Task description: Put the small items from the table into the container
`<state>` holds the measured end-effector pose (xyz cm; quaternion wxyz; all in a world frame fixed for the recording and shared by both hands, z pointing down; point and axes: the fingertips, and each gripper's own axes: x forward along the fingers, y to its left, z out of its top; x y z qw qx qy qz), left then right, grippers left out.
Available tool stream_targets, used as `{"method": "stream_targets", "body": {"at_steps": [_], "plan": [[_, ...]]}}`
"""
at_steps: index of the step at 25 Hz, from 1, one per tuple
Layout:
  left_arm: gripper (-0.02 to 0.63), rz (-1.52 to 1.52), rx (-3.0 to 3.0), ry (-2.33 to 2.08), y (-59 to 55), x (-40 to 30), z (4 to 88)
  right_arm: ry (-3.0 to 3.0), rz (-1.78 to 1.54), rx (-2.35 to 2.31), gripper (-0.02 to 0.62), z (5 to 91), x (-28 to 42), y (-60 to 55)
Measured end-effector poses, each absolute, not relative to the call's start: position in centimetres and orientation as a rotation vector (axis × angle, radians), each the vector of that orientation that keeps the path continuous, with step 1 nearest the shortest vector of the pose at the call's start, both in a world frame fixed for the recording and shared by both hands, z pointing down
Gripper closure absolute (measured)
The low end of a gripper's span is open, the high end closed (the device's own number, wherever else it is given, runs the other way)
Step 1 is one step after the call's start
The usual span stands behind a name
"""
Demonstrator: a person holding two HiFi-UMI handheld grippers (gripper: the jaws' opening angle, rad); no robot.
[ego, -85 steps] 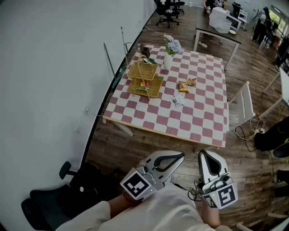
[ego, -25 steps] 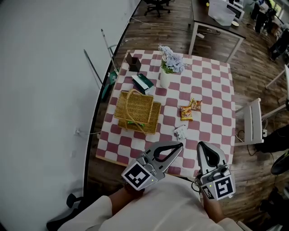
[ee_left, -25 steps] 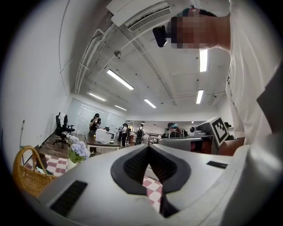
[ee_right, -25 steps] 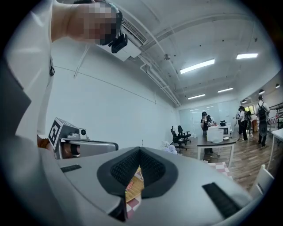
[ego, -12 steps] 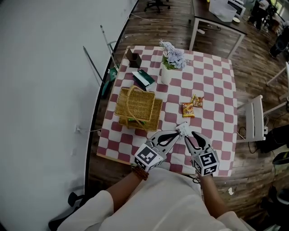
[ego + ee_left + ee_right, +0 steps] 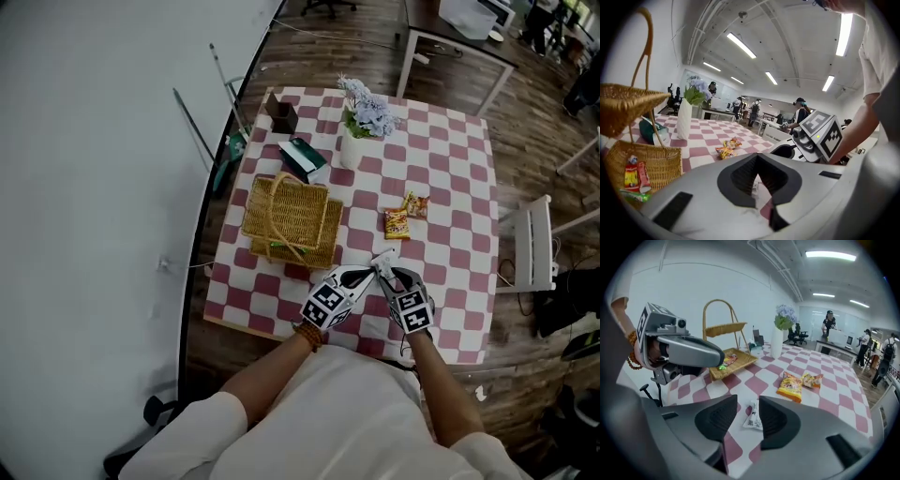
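- The right gripper (image 6: 748,402) holds its jaws wide apart with nothing pinched; a small white packet (image 6: 753,416) lies on the cloth just beyond the gap.
- The left gripper (image 6: 757,157) has its jaw tips meeting and grips nothing; it hovers just left of the right one, low in the centre of the head view.
- Two orange snack packets (image 6: 397,224) lie side by side, up and right of the white packet.
- The wicker basket (image 6: 286,220) stands left of centre, with a few wrapped snacks (image 6: 632,176) in its lower tray.
- A white vase of flowers (image 6: 354,145) stands near the top of the checkered table (image 6: 450,234).
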<state>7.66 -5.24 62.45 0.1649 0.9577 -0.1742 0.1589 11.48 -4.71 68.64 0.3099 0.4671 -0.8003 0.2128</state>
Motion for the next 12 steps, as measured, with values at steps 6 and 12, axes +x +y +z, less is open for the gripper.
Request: {"method": "stream_targets", "body": {"at_steps": [6, 12], "plan": [[0.578, 0.559, 2.632, -0.488, -5.4, 8.2, 67.6, -2.005, 0.599, 1.117, 0.425, 75.0, 11.2, -4.9], [0.578, 0.621, 2.575, -0.506, -5.7, 7.9, 70.5, -1.935, 0.618, 1.077, 0.428, 77.4, 11.3, -4.8]]}}
